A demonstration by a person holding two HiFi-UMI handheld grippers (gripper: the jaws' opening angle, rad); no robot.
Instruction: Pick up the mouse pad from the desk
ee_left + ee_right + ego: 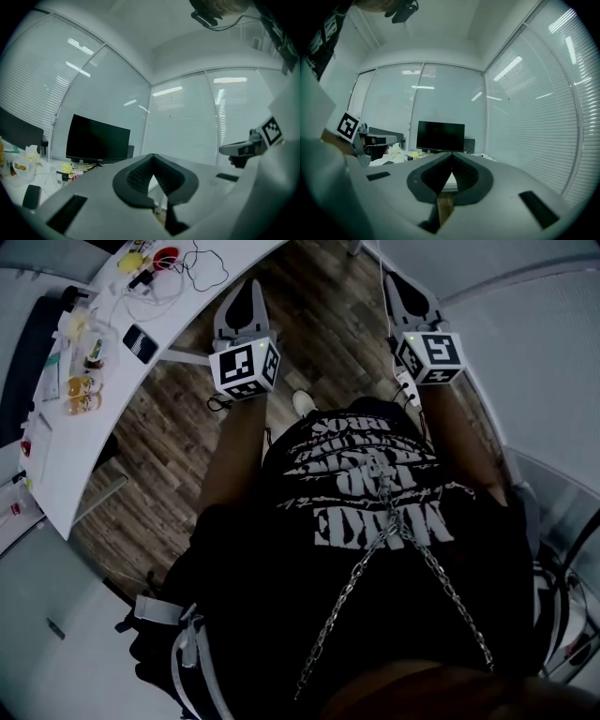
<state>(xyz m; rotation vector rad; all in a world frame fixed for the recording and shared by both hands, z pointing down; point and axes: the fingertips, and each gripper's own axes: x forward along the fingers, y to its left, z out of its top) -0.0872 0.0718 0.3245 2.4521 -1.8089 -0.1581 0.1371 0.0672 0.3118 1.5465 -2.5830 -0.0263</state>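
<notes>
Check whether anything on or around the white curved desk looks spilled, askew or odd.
Nothing looks spilled or damaged. The white curved desk carries tangled thin cables and small clutter, untidy but ordinary. The left gripper and right gripper hang shut and empty above the brown wooden floor, not at the desk.

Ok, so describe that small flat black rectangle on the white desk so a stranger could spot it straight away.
Start at the long white desk that curves along the left of the head view. Near its front edge, on the wood-floor side, lies the black rectangle. Unlike its neighbours, the small bottles with orange contents, it is flat, dark and plain.
</notes>
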